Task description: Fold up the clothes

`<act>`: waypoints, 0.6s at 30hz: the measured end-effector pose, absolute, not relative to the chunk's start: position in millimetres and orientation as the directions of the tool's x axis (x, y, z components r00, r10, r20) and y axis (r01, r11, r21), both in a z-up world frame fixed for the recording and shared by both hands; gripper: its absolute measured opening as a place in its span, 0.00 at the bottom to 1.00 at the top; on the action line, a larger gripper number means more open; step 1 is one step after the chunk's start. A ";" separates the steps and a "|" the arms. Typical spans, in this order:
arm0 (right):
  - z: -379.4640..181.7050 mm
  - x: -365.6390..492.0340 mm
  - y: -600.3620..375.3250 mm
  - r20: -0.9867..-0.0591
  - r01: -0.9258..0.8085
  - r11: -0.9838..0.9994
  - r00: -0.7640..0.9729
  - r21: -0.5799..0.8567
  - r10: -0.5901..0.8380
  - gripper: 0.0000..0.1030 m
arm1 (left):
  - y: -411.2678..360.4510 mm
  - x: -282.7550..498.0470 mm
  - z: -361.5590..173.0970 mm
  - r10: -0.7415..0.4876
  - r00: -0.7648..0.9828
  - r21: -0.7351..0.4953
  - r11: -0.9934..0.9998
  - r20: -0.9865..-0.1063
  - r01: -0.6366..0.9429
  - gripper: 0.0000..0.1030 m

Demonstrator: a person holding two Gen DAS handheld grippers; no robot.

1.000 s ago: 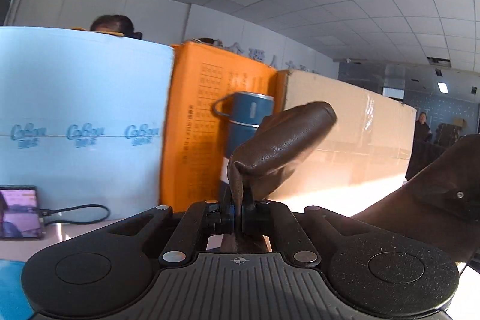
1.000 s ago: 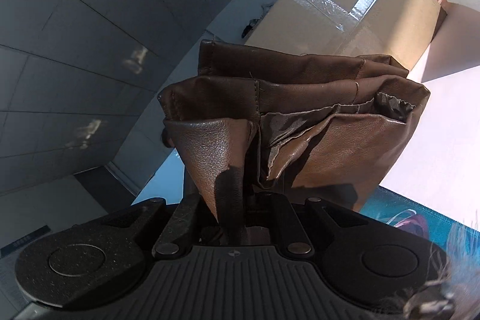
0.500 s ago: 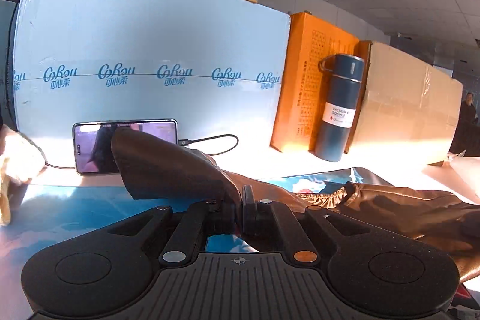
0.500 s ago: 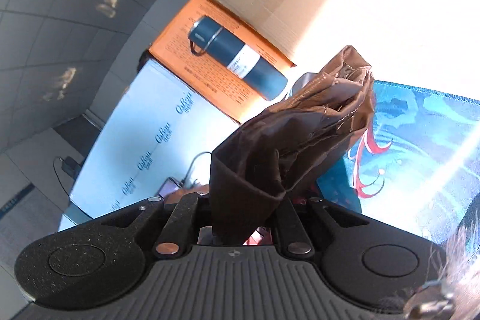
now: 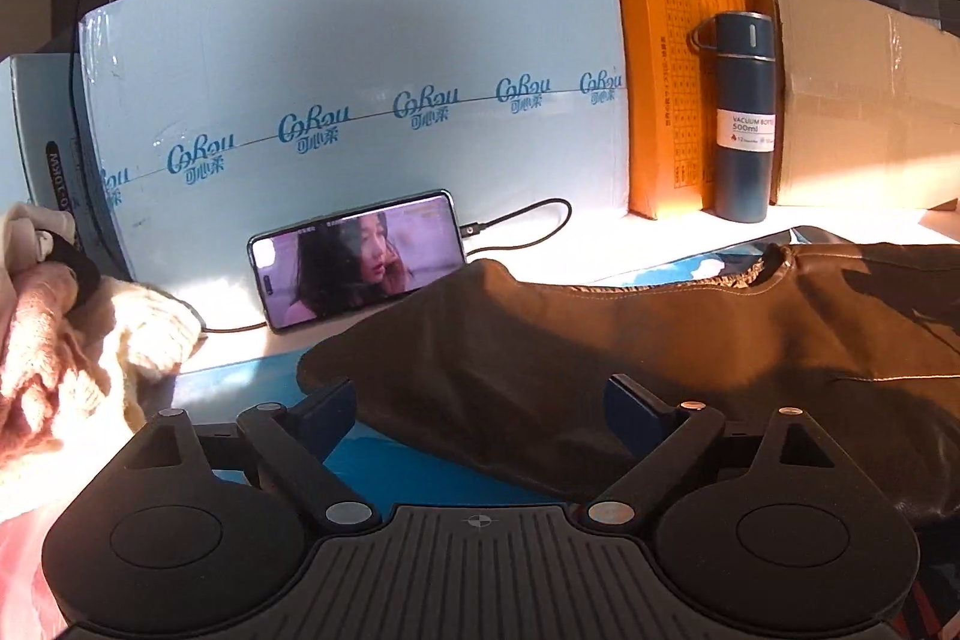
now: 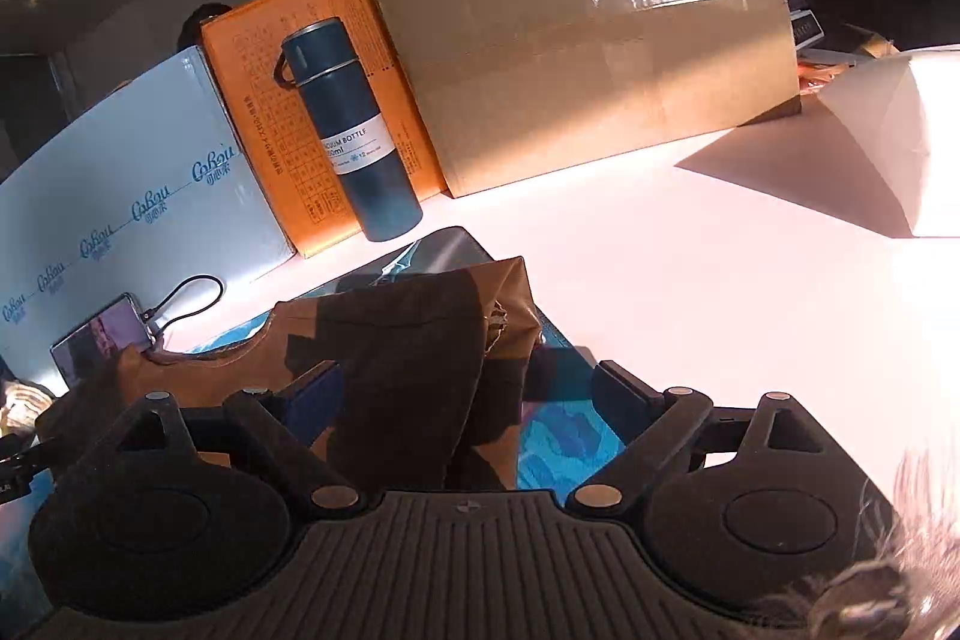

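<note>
One brown leather garment (image 5: 690,340) lies across the blue patterned mat (image 5: 420,472) on the white bench (image 6: 690,280), filling the centre and right of the left wrist view. The left tongs (image 5: 480,400) are opening, a fold of leather between the blue pads, unpinched. The right tongs (image 6: 462,400) are likewise opening around a bunched end of the garment. Behind stand a phone (image 5: 360,259), a dark blue vacuum bottle (image 6: 348,130), an orange box (image 5: 666,88) and a cardboard box (image 6: 588,40). A knitted garment (image 5: 72,340) lies at lower left.
</note>
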State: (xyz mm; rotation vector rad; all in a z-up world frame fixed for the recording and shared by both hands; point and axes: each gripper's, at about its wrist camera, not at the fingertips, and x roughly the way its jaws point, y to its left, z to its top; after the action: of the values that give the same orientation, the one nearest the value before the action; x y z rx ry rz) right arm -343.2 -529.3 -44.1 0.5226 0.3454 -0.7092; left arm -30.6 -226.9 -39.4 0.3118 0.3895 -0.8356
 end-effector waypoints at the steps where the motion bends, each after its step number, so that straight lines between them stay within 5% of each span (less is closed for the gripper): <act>1: -44.5 -335.4 -538.6 -0.474 0.685 0.654 0.714 0.321 -0.515 0.89 | -228.8 -32.8 -40.0 -0.662 0.593 0.121 0.614 -0.459 0.780 0.91; 11: -61.8 -288.6 -618.6 -0.515 0.648 0.666 0.739 0.369 -0.434 0.91 | -238.0 -38.7 -44.5 -0.666 0.567 0.160 0.570 -0.484 0.806 0.96; 18: -44.4 -291.2 -599.7 -0.399 0.509 0.775 0.843 0.373 -0.362 0.89 | -238.8 -40.5 -44.9 -0.662 0.572 0.175 0.567 -0.485 0.805 0.96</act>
State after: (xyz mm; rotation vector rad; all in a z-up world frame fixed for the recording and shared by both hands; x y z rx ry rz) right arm -291.2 -599.7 -44.4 0.4909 0.3154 -0.4800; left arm -40.5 -238.8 -44.9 0.4030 0.3896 -0.8877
